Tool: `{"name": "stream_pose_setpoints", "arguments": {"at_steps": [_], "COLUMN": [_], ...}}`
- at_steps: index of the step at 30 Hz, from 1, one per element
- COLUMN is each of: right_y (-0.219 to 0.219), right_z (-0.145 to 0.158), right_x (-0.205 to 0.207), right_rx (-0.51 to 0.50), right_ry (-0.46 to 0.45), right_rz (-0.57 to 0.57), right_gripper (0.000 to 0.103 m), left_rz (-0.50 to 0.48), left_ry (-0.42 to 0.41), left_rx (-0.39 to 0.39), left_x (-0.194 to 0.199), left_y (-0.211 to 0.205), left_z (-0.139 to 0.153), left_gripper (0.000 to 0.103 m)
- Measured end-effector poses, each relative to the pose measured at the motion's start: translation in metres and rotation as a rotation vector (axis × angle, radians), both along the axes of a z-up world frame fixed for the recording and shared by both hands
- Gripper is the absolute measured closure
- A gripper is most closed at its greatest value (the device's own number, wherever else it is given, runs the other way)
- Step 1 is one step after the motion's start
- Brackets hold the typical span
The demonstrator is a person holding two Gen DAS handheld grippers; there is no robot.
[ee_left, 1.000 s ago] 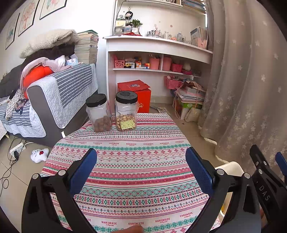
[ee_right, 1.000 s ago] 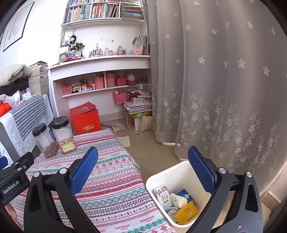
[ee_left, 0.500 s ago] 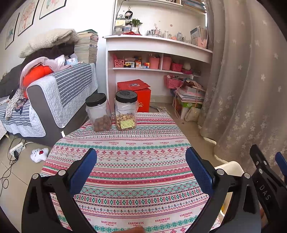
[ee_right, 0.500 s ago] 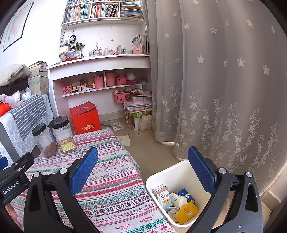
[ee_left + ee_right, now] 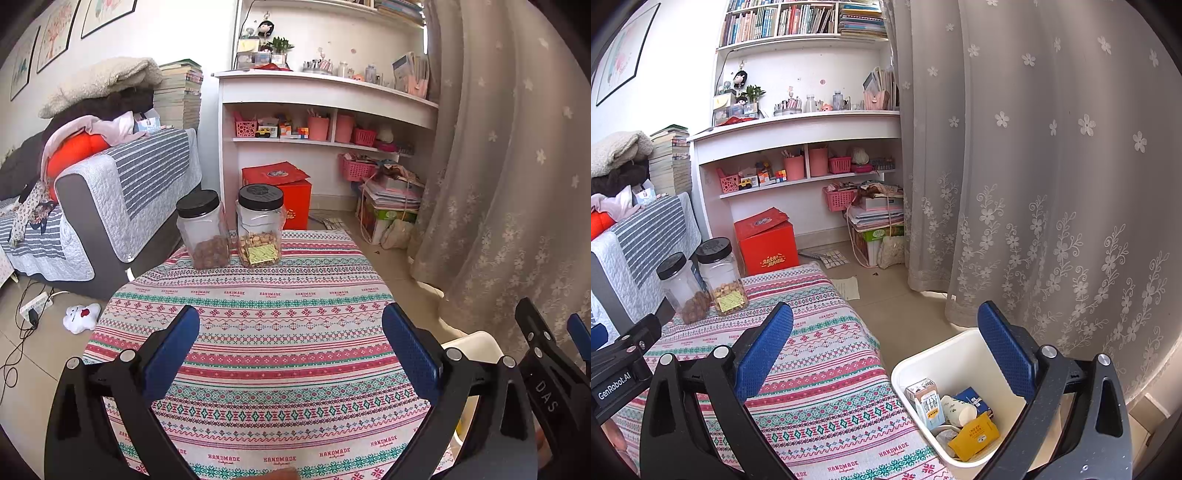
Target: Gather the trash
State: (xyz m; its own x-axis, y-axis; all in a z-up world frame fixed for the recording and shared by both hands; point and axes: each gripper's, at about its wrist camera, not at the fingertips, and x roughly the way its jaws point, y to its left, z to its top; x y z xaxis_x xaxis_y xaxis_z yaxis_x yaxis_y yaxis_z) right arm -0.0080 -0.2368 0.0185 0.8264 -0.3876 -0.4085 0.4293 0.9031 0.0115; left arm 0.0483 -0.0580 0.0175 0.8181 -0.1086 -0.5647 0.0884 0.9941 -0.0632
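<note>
tablecloth (image 5: 288,354): "HANDMADE" | left claw (image 5: 617,373): "GenRobot.AI" | right claw (image 5: 546,387): "DAS"

I see a table (image 5: 280,354) under a striped patterned cloth, with two black-lidded clear jars at its far edge, just beside each other: one (image 5: 202,229) part full of brown nuts, the other (image 5: 260,225) of paler snacks. On the floor (image 5: 905,310) beside the table stands a white bin (image 5: 945,362).
</note>
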Motion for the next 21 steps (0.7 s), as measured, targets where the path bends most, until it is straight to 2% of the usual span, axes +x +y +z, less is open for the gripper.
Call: {"name": "stream_pose_setpoints", "arguments": {"at_steps": [15, 21], "right_y": [-0.0008, -0.0011], "right_z": [0.0005, 0.001], "right_x": [0.0, 0.0], "right_rx": [0.001, 0.001], "right_ry": [0.002, 0.001], "right_rz": [0.0, 0.0], "right_gripper": [0.007, 0.007], "left_rz": [-0.01, -0.037], "left_ry": [-0.006, -0.02], "left_rx": [0.002, -0.008], "left_x": [-0.0009, -0.0045], "left_y": [0.0002, -0.0025], "left_z": [0.0006, 0.0022], "left_gripper": [0.007, 0.012]}}
